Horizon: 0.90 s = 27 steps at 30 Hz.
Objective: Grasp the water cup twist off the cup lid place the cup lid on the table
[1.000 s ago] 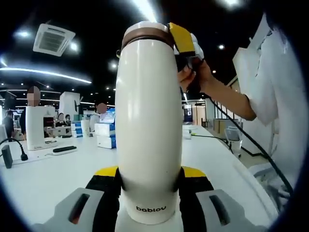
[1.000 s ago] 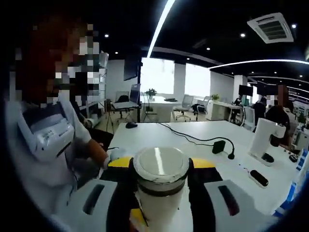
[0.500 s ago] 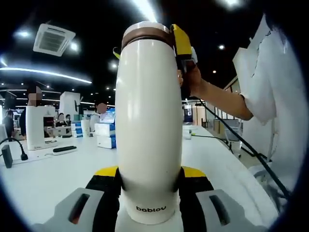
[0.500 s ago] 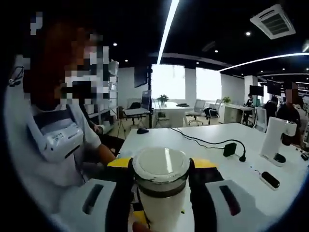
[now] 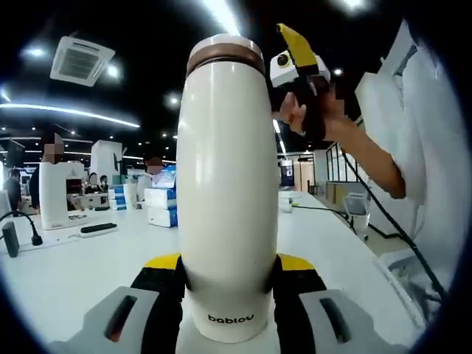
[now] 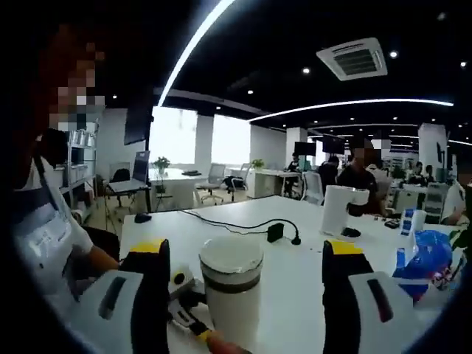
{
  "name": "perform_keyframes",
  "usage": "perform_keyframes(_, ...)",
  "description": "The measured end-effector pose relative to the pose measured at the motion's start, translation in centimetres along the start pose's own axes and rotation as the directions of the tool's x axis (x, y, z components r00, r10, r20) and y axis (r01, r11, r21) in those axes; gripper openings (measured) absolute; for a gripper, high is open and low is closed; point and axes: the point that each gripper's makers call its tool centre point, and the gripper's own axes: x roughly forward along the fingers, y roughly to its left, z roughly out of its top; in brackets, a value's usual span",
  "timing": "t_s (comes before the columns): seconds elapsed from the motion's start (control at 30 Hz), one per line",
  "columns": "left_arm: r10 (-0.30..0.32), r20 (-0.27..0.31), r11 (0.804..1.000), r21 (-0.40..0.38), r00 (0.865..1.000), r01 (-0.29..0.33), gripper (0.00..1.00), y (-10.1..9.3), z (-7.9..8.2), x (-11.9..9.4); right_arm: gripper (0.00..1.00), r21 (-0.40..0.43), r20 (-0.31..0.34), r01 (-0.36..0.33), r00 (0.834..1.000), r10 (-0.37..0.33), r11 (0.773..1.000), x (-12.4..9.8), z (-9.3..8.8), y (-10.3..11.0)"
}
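Cup: from my left gripper view the cream water cup (image 5: 227,199) stands upright on the white counter (image 5: 66,273), with "bablov" printed low on its wall.
Lid: I see the cup lid (image 5: 226,50) on top of the cup, a brown band just under its pale cap; in my right gripper view the same lid (image 6: 231,256) shows from above, on the cup (image 6: 233,306).
Left hand-held gripper: my left hand-held gripper (image 5: 228,276) pinches the cup's lower body, its black pads pressed to both sides of the wall and the yellow tips just showing beside it.
Right hand-held gripper: in its own view my right hand-held gripper (image 6: 247,262) is spread wide, one jaw on each side of the lid and both clear of it. In my left gripper view this same tool (image 5: 295,63) sits up beside the lid on the right, apart from it, held in the person's hand (image 5: 306,118).
Person: a white sleeve (image 5: 413,147) and forearm fill the right of my left gripper view; a cable hangs from the hand.
Counter items: a white machine (image 5: 60,193) and a black microphone (image 5: 16,234) stand far left; stacked boxes (image 5: 161,206) lie behind the cup.
Right view extras: a black cable (image 6: 243,225) runs across the counter to a small black box; a blue bag (image 6: 428,262) sits at the right edge.
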Motion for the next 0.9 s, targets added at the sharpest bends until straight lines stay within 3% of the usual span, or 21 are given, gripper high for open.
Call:
perform_keyframes(0.07,0.000,0.000,1.000,0.000,1.000,0.000,0.48,0.0,0.0,0.0,0.93,-0.013,-0.001,0.048,0.999,-0.048,0.999,-0.7,-0.3,0.8)
perform_keyframes(0.1,0.000,0.000,1.000,0.000,1.000,0.000,0.48,0.0,0.0,0.0,0.93,-0.007,0.031,0.138,0.990,-0.138,0.990,-1.4,-0.4,1.1)
perform_keyframes(0.23,0.000,0.000,1.000,0.001,1.000,0.000,0.48,0.0,0.0,0.0,0.92,-0.005,0.023,0.256,0.966,-0.256,0.967,-2.2,-2.4,3.5)
perform_keyframes(0.33,0.001,0.000,1.000,0.002,1.000,-0.001,0.48,-0.1,0.0,0.0,0.93,0.033,0.037,0.340,0.939,-0.341,0.940,-2.6,-2.9,3.9)
perform_keyframes(0.4,0.001,0.000,1.000,0.002,1.000,-0.001,0.48,-0.1,0.0,0.0,0.92,0.071,0.066,0.434,0.897,-0.438,0.898,-3.4,-2.9,3.4)
perform_keyframes(0.47,0.001,0.000,1.000,0.003,1.000,-0.001,0.48,-0.1,0.0,-0.1,0.90,0.058,0.069,0.487,0.869,-0.490,0.872,-3.9,-3.0,3.1)
perform_keyframes(0.73,0.001,-0.001,1.000,0.004,1.000,-0.001,0.48,-0.1,0.0,-0.1,0.78,0.061,0.066,0.481,0.872,-0.485,0.874,-2.5,-3.0,2.6)
perform_keyframes(0.9,0.000,-0.001,1.000,0.004,1.000,0.000,0.48,-0.2,0.0,0.0,0.74,0.050,0.074,0.455,0.886,-0.458,0.889,-0.6,-2.4,2.0)
